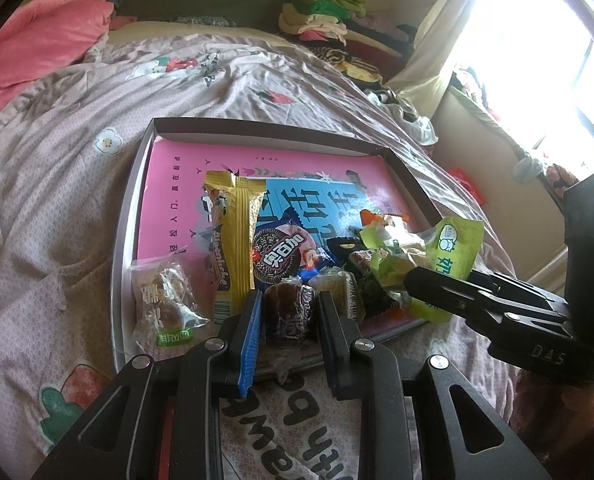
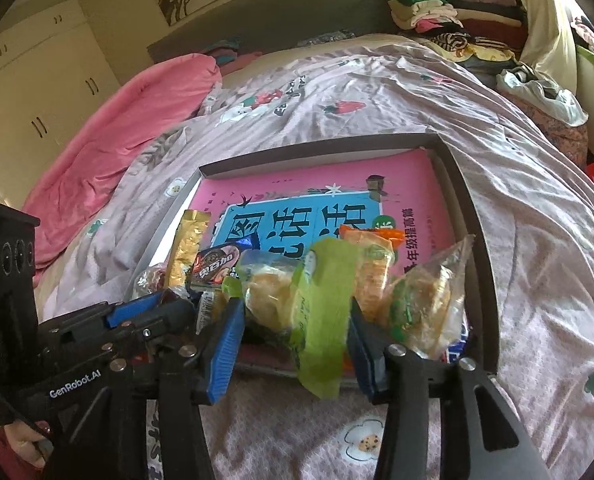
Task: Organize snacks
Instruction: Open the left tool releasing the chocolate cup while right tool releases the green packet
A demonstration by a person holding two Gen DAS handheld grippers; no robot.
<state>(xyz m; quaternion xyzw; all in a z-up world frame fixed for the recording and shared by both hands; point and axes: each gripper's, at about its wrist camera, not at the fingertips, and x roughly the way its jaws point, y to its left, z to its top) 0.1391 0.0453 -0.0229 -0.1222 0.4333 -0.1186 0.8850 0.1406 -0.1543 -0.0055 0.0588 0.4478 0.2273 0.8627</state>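
Observation:
A shallow grey box (image 1: 135, 184) lies on the bed with a pink book (image 1: 177, 184) in it and several snacks piled at its near end. My left gripper (image 1: 290, 312) is shut on a dark brown wrapped cake (image 1: 289, 310) at the box's near edge. Beside the cake lie a clear-wrapped pastry (image 1: 165, 300), a yellow wafer bar (image 1: 233, 240) and an Oreo pack (image 1: 281, 256). My right gripper (image 2: 295, 320) is shut on a green-wrapped bun (image 2: 297, 292), which also shows in the left wrist view (image 1: 453, 256). An orange packet (image 2: 371, 264) and a clear bag of cookies (image 2: 425, 300) lie to its right.
The box sits on a rumpled pink-lilac quilt (image 1: 57, 200). A pink duvet (image 1: 37, 48) lies at the far left, a stack of folded clothes (image 1: 325, 12) at the bed's head, and a bright window (image 1: 537, 40) at the right. Wardrobes (image 2: 37, 80) stand left.

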